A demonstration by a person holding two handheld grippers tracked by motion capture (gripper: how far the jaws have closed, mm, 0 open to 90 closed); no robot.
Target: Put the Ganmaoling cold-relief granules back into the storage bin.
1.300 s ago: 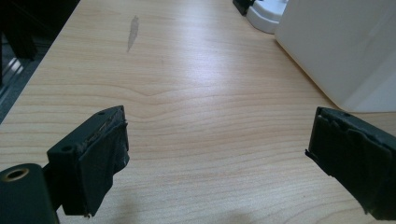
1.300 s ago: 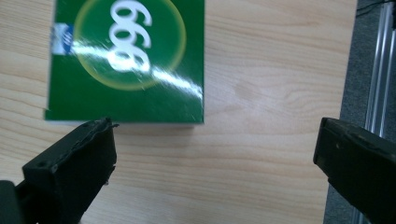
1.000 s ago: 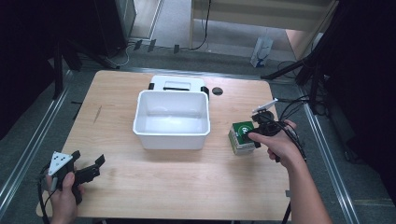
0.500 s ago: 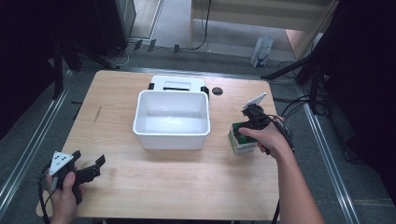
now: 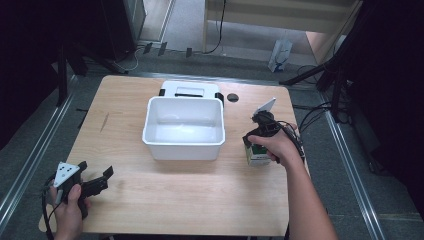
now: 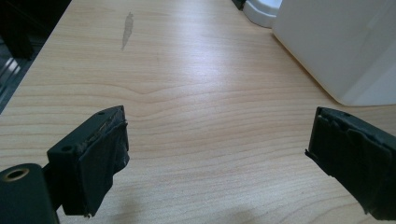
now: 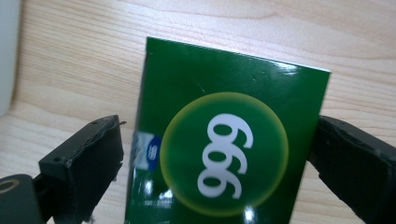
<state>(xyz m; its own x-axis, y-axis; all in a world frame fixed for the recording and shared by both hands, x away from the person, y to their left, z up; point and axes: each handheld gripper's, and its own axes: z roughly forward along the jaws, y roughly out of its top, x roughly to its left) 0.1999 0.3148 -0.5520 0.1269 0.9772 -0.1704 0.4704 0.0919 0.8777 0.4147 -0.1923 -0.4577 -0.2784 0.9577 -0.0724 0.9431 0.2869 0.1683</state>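
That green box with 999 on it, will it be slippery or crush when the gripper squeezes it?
The green box has a glossy face with bright glints, so it may slip a little against the pads. It looks like thin printed card, so probably light and liable to dent under a hard squeeze. The right gripper jaws have just been closing around it; its flat sides should seat squarely.

Green box ran off bottom edge in right gripper view; hand and right tool covered most of it in high view. White bin cropped at top right.
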